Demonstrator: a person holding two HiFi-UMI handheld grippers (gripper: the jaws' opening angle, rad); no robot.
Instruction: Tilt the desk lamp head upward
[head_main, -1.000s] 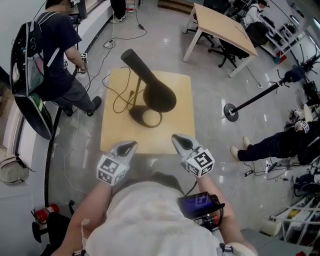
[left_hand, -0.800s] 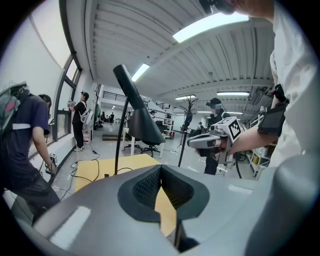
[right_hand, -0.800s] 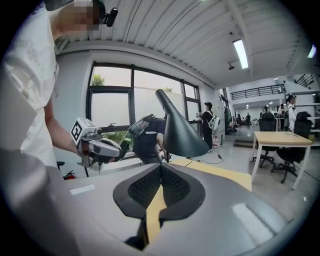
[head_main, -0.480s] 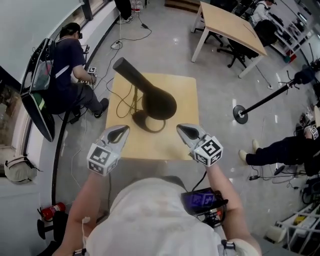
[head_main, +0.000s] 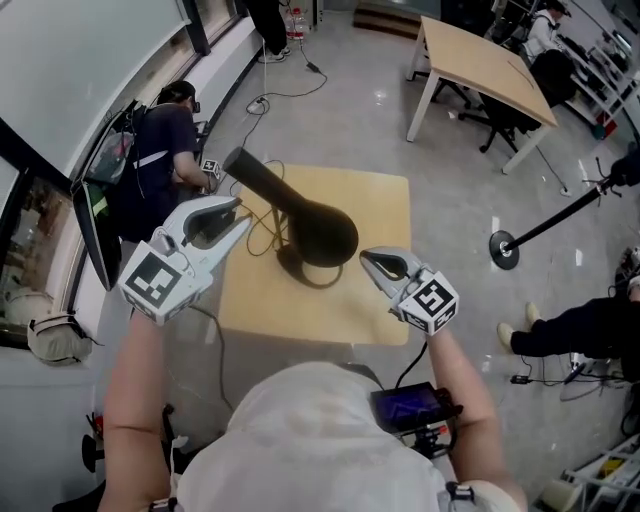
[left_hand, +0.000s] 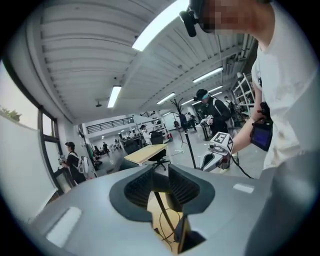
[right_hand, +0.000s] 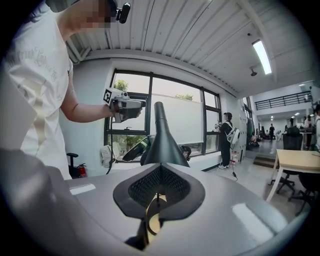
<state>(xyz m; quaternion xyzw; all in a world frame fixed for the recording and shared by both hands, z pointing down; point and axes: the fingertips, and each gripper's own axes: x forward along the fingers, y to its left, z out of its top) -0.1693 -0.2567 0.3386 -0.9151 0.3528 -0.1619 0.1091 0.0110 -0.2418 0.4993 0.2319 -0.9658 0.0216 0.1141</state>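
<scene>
I was at the approach step, with nothing gripped yet. The black desk lamp (head_main: 312, 240) stood about the middle of the small square light-wood worktop (head_main: 370, 300). Its round base (head_main: 292, 270) was planted there, and its long cone-shaped lamp head (head_main: 262, 180) reached out toward the far left corner. A thin black cable (head_main: 262, 215) looped across the wood beside it. My left claw (head_main: 232, 215) hung raised over the left edge, near the narrow end of the lamp head but apart from it. Its jaws had just been opening and stood parted with nothing between the pads; through the gap in the left gripper view I saw only the lamp's thin stem (left_hand: 162, 210) and the cable further off. My right claw (head_main: 375, 265) hovered over the near right part of the worktop, close to the base but not touching it, and its jaws were together and empty. In the right gripper view the lamp head (right_hand: 162, 145) rose just beyond them. A person in dark clothes (head_main: 165, 160) stood on the floor past the far left corner. As I judged it, the next move called for bringing the left claw onto the lamp head and closing on it, perhaps with the right claw bracing the base, then lifting so that the head pivoted upward.
</scene>
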